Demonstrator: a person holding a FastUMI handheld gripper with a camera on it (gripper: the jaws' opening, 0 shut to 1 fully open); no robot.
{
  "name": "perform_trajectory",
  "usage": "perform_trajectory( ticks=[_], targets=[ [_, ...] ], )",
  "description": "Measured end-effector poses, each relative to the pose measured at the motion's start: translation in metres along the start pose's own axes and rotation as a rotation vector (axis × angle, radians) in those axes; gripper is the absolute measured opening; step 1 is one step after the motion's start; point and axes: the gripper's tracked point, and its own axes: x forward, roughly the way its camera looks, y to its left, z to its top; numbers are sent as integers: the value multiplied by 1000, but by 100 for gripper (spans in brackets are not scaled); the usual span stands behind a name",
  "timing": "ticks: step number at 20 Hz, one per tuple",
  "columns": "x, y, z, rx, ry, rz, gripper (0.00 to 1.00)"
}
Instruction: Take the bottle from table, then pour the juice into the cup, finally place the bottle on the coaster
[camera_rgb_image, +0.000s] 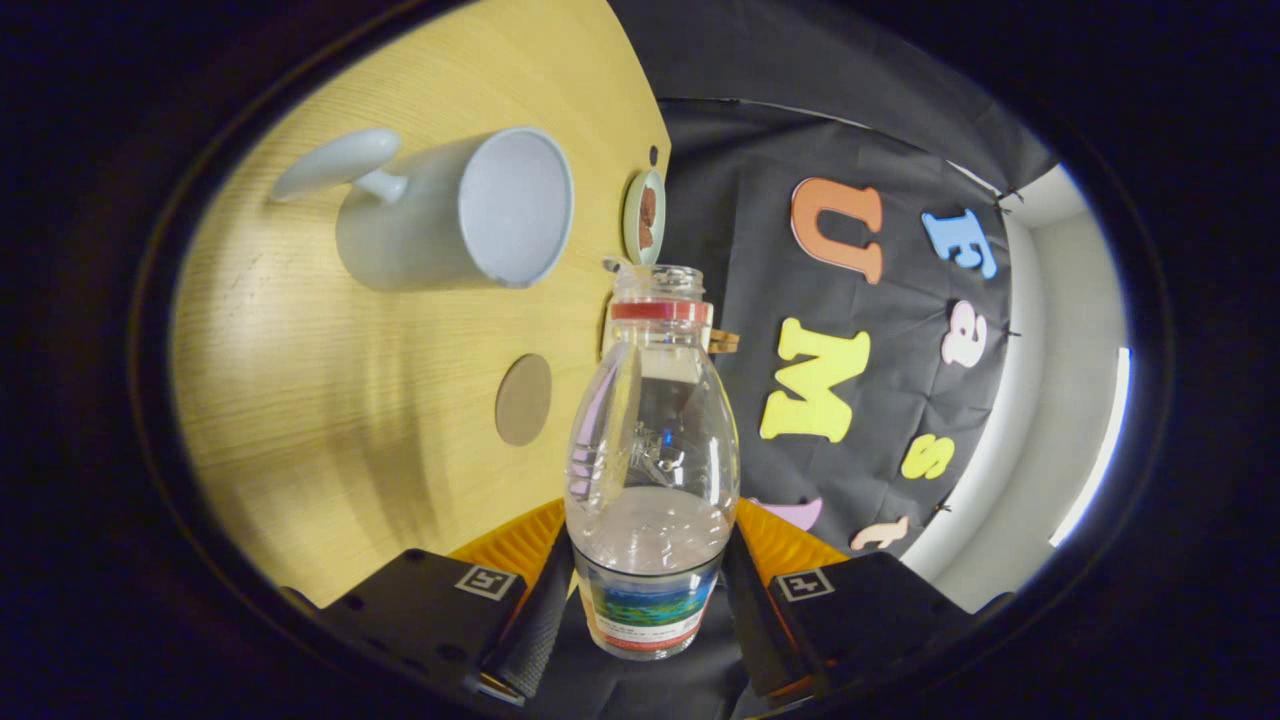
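You've got the bottle clamped: both fingers of the gripper press on its labelled lower body, one each side, low centre of the frame. The bottle is off the table and the whole view is rolled, so the tabletop runs up the left half of the frame. The cap is off, the mouth is open, and a red ring sits on the neck. A little clear liquid pools in the lower part, just above the label; the rest of the bottle looks empty.

Step one, the pick, reads as done. As for the pour, I can't tell. The cup sits upper left, well apart from the bottle mouth, its opening facing the camera, and the inside looks pale with no obvious liquid. The bottle mouth isn't over the cup rim. So you're either lining up for the pour or coming off it. The coaster, a round brown disc just left of the bottle's shoulder, is bare, so placing is still left.

The surface is a light wood-grain table with a rounded edge. A small round dish with something brown in it sits near the table edge, right of the cup. Black cloth backs the right side, with a pale wall and a bright strip at far right.
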Motion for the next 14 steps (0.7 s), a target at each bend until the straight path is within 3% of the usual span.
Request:
perform_trajectory(
  ticks=[14],
  targets=[
    [0, 1, -6, -46, 18, -1, 79]
  ],
)
